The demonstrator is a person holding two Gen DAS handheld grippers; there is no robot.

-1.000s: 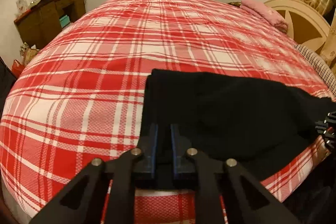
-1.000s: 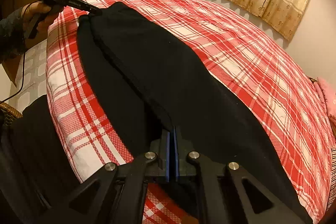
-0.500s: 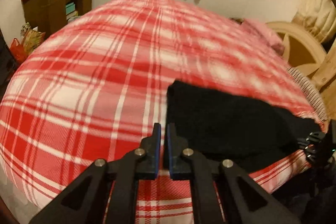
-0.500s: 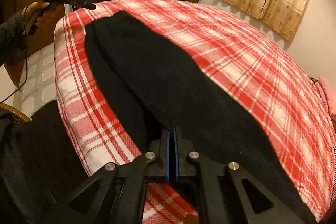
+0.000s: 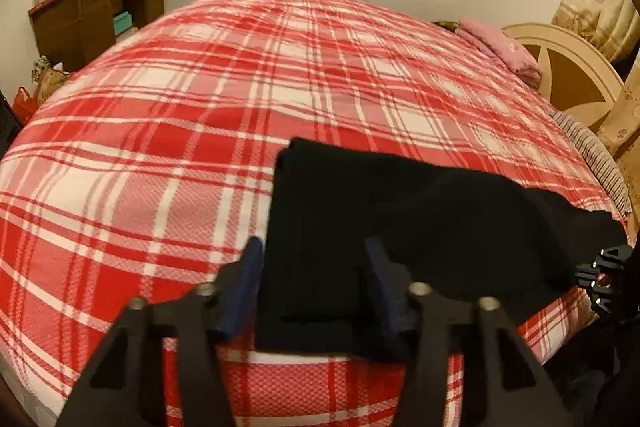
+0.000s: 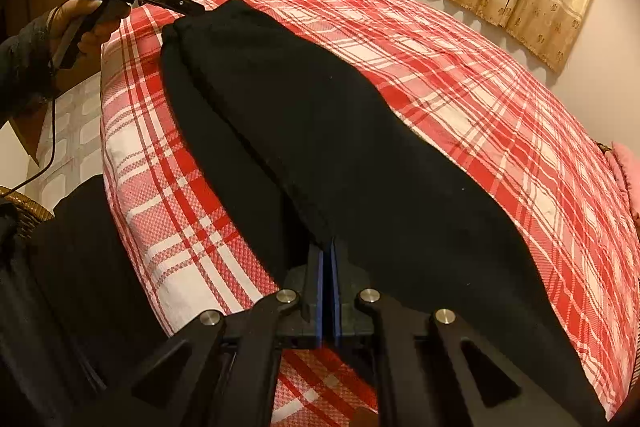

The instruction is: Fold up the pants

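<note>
Left wrist view: the left gripper (image 5: 314,283) has its jaws wide apart and empty, poised over the near end of the black pants (image 5: 400,227). That end lies squarely between and just ahead of the two blue-padded fingers (image 5: 244,287), so the cloth is directly forward of the jaws. The pants lie on the red plaid bed (image 5: 180,131), near its front edge, with their long axis running from the left jaws off to the right, where the tip of the right gripper (image 5: 600,279) shows at the far end. I judge the coming move turns on this: the left jaws only need to drop and close on the end already framed between them.

Right wrist view: the right gripper (image 6: 328,291) has its jaws pressed together on the near end of the pants (image 6: 340,155), pinching an edge of the cloth. From here the garment stretches straight away along the jaws' line, to the far end where the left gripper (image 6: 188,9) hovers close by, held in the person's left hand (image 6: 86,23). Two long layers lie side by side, a seam-like ridge between them; the legs seem already stacked lengthwise.

Count: one pair of pants, two grippers, one bed.
</note>
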